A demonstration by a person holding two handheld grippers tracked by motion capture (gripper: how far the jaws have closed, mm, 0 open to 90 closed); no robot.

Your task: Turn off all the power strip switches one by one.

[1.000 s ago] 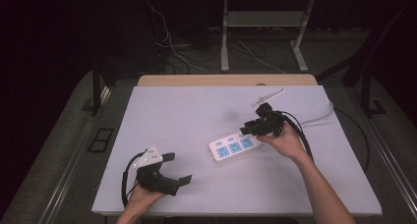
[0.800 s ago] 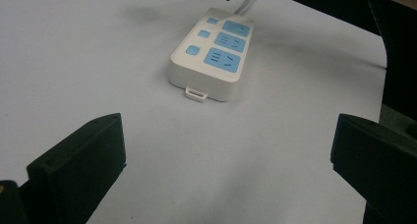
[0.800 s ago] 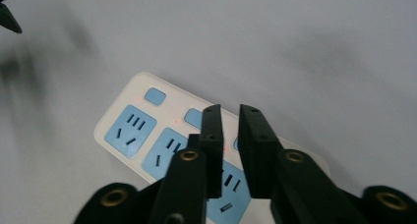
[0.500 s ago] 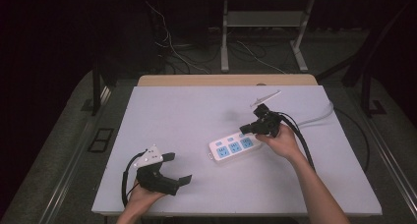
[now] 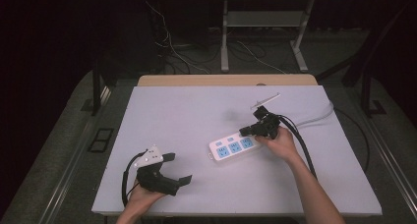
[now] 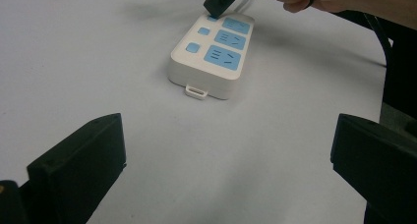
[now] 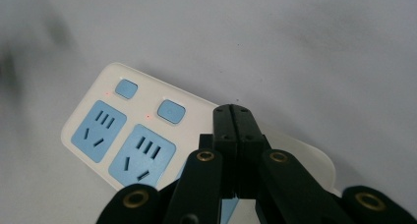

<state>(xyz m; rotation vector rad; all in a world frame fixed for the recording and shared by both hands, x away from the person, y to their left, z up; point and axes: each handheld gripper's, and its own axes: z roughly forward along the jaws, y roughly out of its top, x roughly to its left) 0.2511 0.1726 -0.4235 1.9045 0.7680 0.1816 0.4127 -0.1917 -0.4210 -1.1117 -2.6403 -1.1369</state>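
Left gripper (image 5: pixel 169 172) low at the table's (image 5: pixel 196 111) near left corner, held in a hand (image 5: pixel 142 194), jaws spread wide with nothing between them; grey plate (image 5: pixel 150 156) on top, cable (image 5: pixel 125 180) looping at its left side. In the left gripper view, both jaws far apart at the bottom corners, bare table between, strip (image 6: pixel 212 54) ahead.

White power strip (image 5: pixel 235 146) lying flat just right of the table's middle, angled, three blue sockets (image 5: pixel 234 146) facing up, small blue buttons (image 7: pixel 171 110) along one long edge. White cord (image 5: pixel 319 117) running off toward the table's right edge.

Right gripper (image 5: pixel 244 132) over the strip's far right end, held in the right hand (image 5: pixel 279 143), jaws pressed together, gripping nothing, tip down at the strip by the button nearest that end; actual contact not clear. Black cable (image 5: pixel 302 148) trailing back along the forearm. In the right gripper view, closed jaws meeting just past the middle button, two tiny red lights (image 7: pixel 147 117) beside the buttons.
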